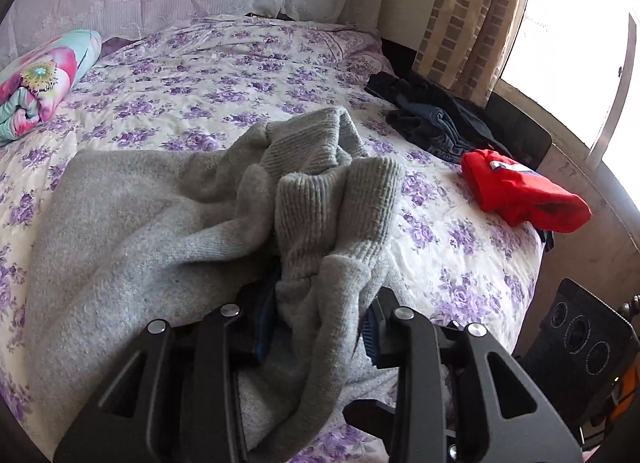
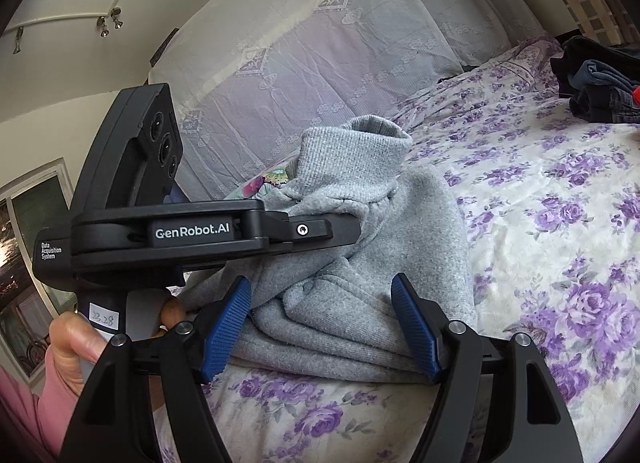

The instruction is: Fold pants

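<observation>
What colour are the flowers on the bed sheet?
Purple, on a white bed sheet; the right wrist view shows them best.

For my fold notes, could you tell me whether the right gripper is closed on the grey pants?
No, the right gripper stands open, pads apart before the grey pants.

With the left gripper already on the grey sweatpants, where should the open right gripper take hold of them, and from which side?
Probably the folded edge of the grey sweatpants lying nearest the right gripper. Several layers stack flat there on the floral bedsheet, directly between its blue fingers, so a low, level approach from the near bed edge should catch them all. The ribbed cuffs bunch upward beyond the left gripper, which is clamped on the cloth.
</observation>
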